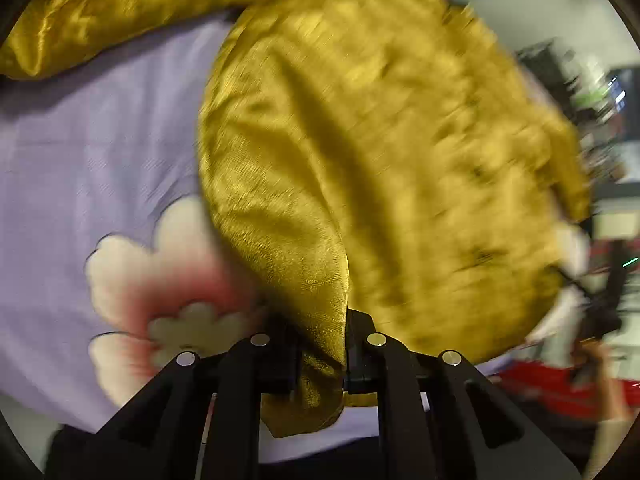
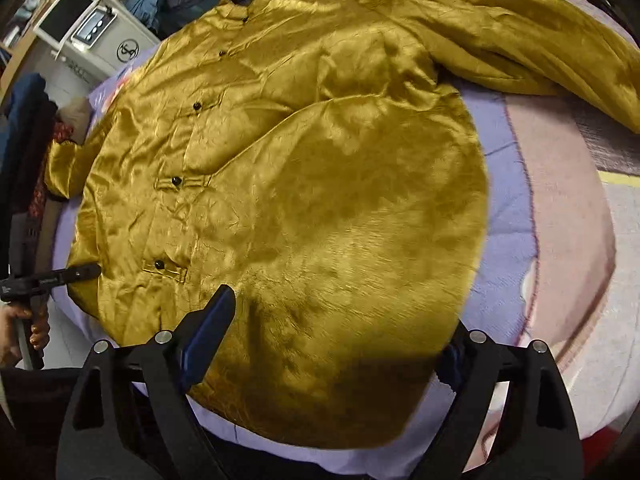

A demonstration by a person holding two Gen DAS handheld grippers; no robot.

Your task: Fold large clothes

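A glossy, satin-like gold cloth is seen in the jacket [image 2: 304,184], creased and shiny, with small dark buttons [image 2: 175,180]. The lilac bedsheet [image 1: 92,152] is matt woven cloth. The tool [image 2: 320,344] is matt black plastic with bright metal pins [image 2: 162,336].

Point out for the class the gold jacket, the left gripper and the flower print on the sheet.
gold jacket [image 2: 320,200]: right wrist view, front panel.
left gripper [image 1: 320,352]: left wrist view, between its fingertips, shut on the hem.
flower print [image 1: 160,272]: left wrist view, pale petal.
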